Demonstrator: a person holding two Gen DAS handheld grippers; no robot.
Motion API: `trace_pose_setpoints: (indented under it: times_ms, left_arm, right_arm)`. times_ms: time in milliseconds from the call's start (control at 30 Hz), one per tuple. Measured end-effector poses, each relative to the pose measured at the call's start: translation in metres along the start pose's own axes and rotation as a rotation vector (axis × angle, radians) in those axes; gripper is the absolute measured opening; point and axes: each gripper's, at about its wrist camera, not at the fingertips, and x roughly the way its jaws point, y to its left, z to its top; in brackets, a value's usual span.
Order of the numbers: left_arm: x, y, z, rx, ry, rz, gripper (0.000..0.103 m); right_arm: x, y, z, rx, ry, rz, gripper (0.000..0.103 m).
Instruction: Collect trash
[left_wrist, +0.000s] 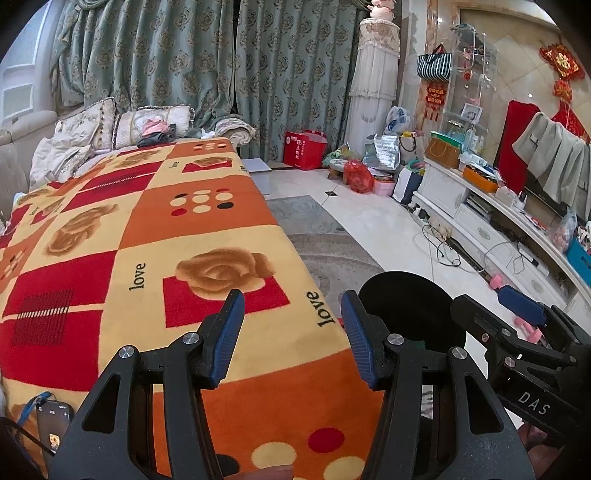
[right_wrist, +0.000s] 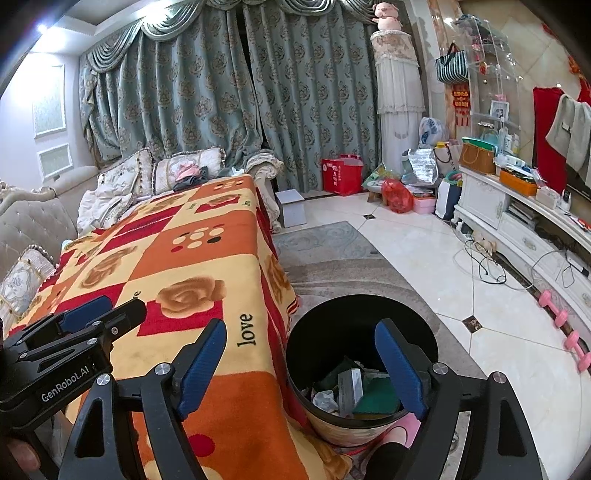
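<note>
My right gripper (right_wrist: 301, 332) stands open above the black trash bin (right_wrist: 325, 332), which sits on the floor beside the blanket-covered table (right_wrist: 192, 251). Nothing is between its blue pads. Inside the bin lie a grey box (right_wrist: 347, 387), a crumpled white wrapper (right_wrist: 325, 400) and a green piece (right_wrist: 376, 397). My left gripper (left_wrist: 291, 306) hangs open and empty over the table's near corner. In the left wrist view the bin (left_wrist: 406, 306) shows dark just right of that gripper, with the right gripper (left_wrist: 491, 306) over it. The left gripper (right_wrist: 110, 314) appears at the left of the right wrist view.
A phone (left_wrist: 55, 421) lies at the table's near left. A sofa with cushions (right_wrist: 125, 173) runs behind the table. Pink dumbbells (right_wrist: 561, 321), loose cables (right_wrist: 487, 266) and a white TV cabinet (right_wrist: 524, 236) line the right. Bags (right_wrist: 341, 175) crowd the far curtain.
</note>
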Motion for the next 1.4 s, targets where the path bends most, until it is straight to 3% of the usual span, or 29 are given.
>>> trace_pose_setpoints:
  times_ms: [1400]
  left_arm:
    - [0.008, -0.002, -0.004, -0.019, 0.028, -0.007, 0.053]
  right_arm:
    - [0.011, -0.004, -0.001, 0.003, 0.033, 0.001, 0.082]
